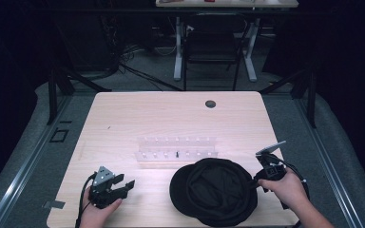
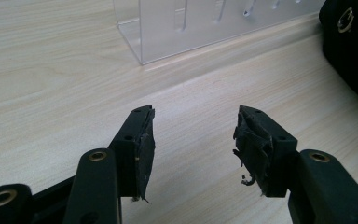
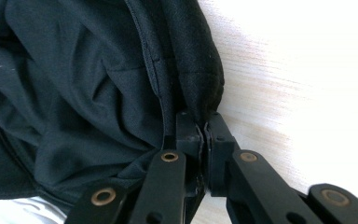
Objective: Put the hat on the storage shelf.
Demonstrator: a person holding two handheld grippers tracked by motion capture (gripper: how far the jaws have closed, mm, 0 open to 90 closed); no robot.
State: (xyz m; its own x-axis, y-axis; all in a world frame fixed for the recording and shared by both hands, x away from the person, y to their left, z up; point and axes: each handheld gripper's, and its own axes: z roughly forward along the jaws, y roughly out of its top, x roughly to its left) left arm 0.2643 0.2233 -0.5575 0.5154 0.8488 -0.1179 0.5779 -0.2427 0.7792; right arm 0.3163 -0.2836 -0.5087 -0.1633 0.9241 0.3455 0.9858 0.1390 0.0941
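Observation:
A black cap [image 1: 214, 190] lies upside down on the wooden table [image 1: 171, 118], near the front edge, right of centre. My right gripper [image 1: 258, 178] is shut on the cap's right rim; in the right gripper view the jaws pinch the black fabric edge [image 3: 200, 100] at the right gripper [image 3: 202, 122]. My left gripper [image 1: 126, 185] rests at the front left of the table, open, with nothing between its jaws. In the left gripper view the left gripper [image 2: 193, 135] has bare wood between its pads, and the cap [image 2: 349, 46] shows at the far right.
A clear plastic rack [image 1: 176, 148] with small pegs stands in the middle of the table, just behind the cap; its corner [image 2: 168, 28] shows ahead of the left gripper. A round hole [image 1: 210, 103] sits near the far edge. A chair [image 1: 214, 45] stands beyond the table.

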